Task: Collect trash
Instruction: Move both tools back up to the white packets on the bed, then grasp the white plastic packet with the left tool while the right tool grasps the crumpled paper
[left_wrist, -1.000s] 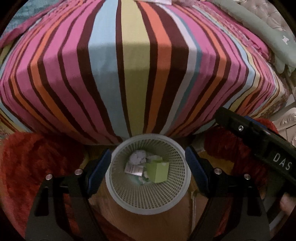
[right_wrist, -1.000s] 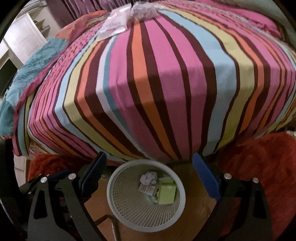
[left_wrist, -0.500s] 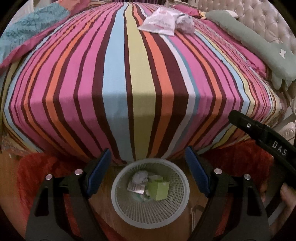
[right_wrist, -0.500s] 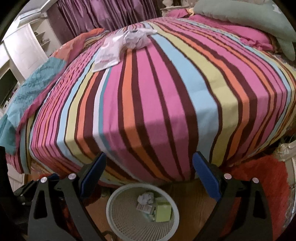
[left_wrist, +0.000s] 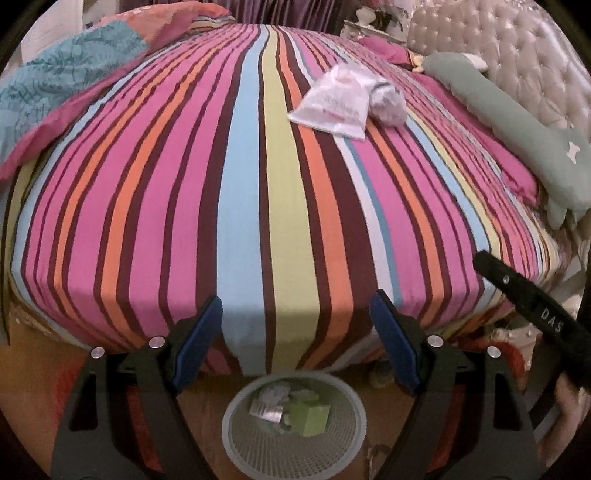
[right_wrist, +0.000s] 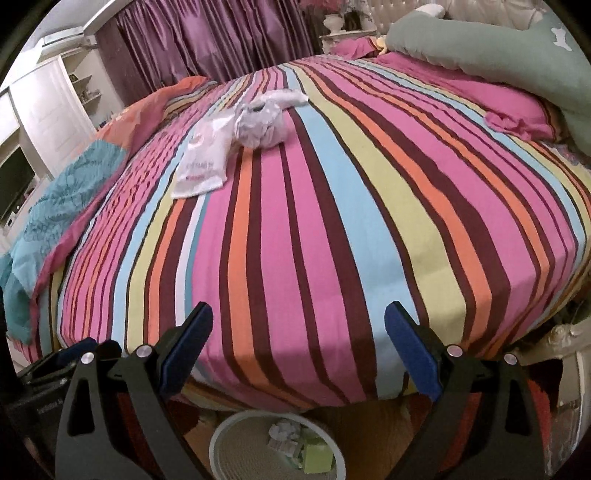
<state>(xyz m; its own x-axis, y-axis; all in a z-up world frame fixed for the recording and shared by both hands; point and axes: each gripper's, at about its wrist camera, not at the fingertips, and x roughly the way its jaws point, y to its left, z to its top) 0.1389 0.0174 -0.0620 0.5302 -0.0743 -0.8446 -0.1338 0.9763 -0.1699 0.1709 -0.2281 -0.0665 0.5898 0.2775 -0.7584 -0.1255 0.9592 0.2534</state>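
Observation:
A flat white plastic bag with red print (left_wrist: 334, 105) (right_wrist: 203, 162) lies far up the striped bed, and a crumpled clear bag of tissue (left_wrist: 388, 101) (right_wrist: 262, 123) lies touching it. A pale mesh waste basket (left_wrist: 295, 459) (right_wrist: 221, 450) stands on the floor at the bed's foot, holding a green box (left_wrist: 310, 417) (right_wrist: 317, 456), a crumpled tissue and a wrapper. My left gripper (left_wrist: 297, 325) is open over the bed's near edge, nothing between its blue pads. My right gripper (right_wrist: 299, 332) is open too, with nothing in it. Its black body shows at the left wrist view's right edge.
The striped bed (left_wrist: 258, 184) fills both views. A teal and pink quilt (right_wrist: 62, 206) lies along its left side, a long green pillow (left_wrist: 517, 136) by the tufted headboard. Red rug (right_wrist: 550, 417) flanks the basket. White shelves (right_wrist: 55, 96) and purple curtains (right_wrist: 207, 40) stand behind.
Both grippers have risen and tilted up from over the basket. The basket has slid to the bottom of both views, and the two bags on the bed have come into view.

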